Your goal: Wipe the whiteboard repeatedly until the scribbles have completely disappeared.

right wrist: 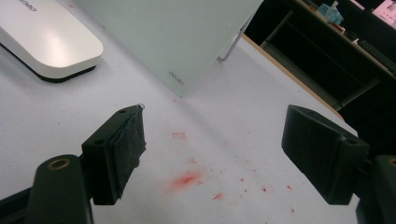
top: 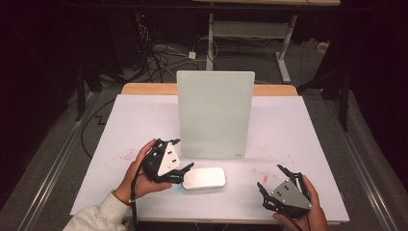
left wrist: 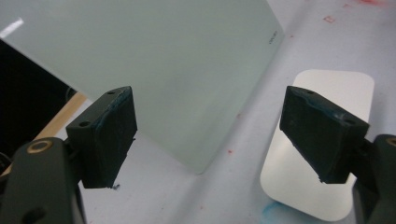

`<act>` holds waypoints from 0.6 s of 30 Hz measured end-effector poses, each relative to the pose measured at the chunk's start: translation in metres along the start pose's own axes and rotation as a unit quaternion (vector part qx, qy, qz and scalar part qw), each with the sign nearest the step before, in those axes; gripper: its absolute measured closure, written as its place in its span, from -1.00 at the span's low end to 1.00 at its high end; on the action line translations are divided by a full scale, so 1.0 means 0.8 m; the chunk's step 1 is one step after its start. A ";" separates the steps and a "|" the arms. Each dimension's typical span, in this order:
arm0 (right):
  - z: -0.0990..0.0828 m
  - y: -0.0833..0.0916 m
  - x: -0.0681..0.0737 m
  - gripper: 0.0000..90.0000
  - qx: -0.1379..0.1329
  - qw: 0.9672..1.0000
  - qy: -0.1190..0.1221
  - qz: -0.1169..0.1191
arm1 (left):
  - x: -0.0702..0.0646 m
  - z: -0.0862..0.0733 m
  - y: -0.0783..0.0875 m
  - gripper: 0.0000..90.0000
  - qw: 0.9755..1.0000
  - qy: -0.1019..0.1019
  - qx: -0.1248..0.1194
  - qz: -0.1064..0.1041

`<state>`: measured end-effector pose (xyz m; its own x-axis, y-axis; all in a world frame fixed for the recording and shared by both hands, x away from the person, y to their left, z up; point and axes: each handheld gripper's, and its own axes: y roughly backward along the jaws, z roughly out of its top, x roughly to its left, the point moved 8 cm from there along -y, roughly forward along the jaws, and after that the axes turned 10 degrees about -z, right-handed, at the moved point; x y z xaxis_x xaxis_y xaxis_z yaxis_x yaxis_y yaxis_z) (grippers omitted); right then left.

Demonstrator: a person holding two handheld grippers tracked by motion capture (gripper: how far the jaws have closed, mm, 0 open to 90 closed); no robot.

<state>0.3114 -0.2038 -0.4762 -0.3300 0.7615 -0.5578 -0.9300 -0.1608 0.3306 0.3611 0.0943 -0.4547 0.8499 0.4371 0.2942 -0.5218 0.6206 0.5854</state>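
A frosted glass board (top: pixel 215 114) stands upright in the middle of the white-covered table (top: pixel 139 120). In front of it lies a flat white block with rounded corners (top: pixel 204 178). My left gripper (top: pixel 184 154) hovers just left of the block, jaws open and empty. In the left gripper view the gripper (left wrist: pixel 212 135) frames the board (left wrist: pixel 177 70), and the block (left wrist: pixel 299 191) lies behind the right jaw. My right gripper (top: pixel 270 176) rests near the front right edge, open and empty. In the right gripper view the gripper (right wrist: pixel 215 149) faces bare table, with the block (right wrist: pixel 46 42) and board (right wrist: pixel 177 32) farther off.
Red marker stains (right wrist: pixel 187 179) speckle the table near the right gripper, and more red specks (top: pixel 126 155) lie at the left. A faint blue smear (left wrist: pixel 273 210) sits by the block's near corner. Beyond the table stand a desk frame (top: pixel 250 29) and floor cables (top: pixel 163 57).
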 end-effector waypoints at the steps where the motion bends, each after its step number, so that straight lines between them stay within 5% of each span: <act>1: 0.001 0.000 -0.001 -0.52 0.000 1.000 -0.001 0.000 | 0.000 -0.002 0.002 -0.60 1.000 0.001 -0.001 0.003; 18: 0.002 0.002 -0.006 -0.52 -0.004 1.000 -0.017 -0.002 | 0.018 -0.052 0.035 -0.63 0.996 0.052 0.004 0.067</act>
<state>0.3121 -0.2065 -0.4718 -0.3205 0.7826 -0.5336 -0.9326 -0.1621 0.3223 0.3556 0.1449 -0.4657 0.7606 0.5806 0.2907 -0.6287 0.5468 0.5529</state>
